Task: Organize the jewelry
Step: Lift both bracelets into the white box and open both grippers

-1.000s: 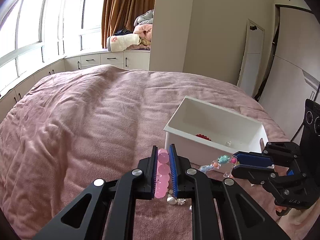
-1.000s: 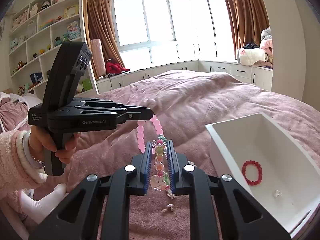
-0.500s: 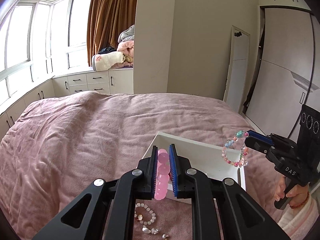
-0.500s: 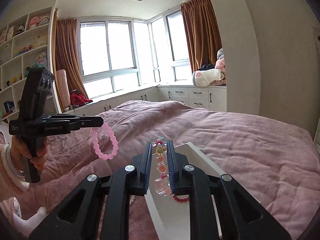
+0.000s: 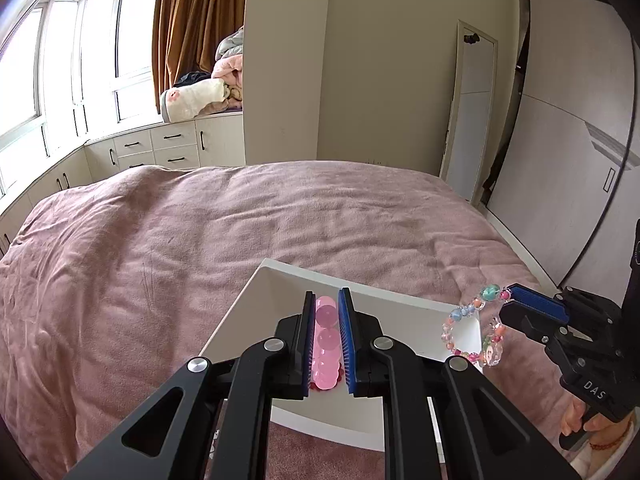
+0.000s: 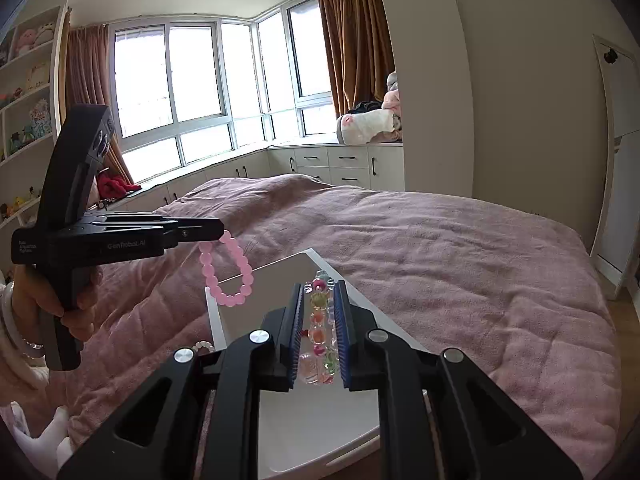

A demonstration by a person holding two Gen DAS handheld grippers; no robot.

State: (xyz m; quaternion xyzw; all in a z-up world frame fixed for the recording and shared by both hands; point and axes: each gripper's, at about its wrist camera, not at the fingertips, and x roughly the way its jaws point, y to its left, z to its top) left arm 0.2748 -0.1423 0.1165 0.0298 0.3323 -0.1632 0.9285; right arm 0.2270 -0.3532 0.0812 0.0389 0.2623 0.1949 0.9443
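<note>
My left gripper (image 5: 326, 300) is shut on a pink bead bracelet (image 5: 326, 336), held above the white box (image 5: 256, 300). In the right wrist view that gripper (image 6: 220, 235) is at the left and the pink bracelet (image 6: 230, 276) hangs from it over the box's near corner. My right gripper (image 6: 319, 286) is shut on a multicoloured bead bracelet (image 6: 319, 332) above the white box (image 6: 276, 280). In the left wrist view the right gripper (image 5: 510, 294) holds that bracelet (image 5: 472, 330) dangling over the box's right end.
The box stands on a bed with a pink blanket (image 5: 160, 248). A small white bead bracelet (image 6: 202, 346) lies on the blanket beside the box. Window cabinets (image 6: 344, 164), a wall and wardrobe doors (image 5: 560, 160) surround the bed.
Both grippers have lifted their bracelets off the blanket and carried them over the white box. The box interior is now largely hidden behind the grippers.
</note>
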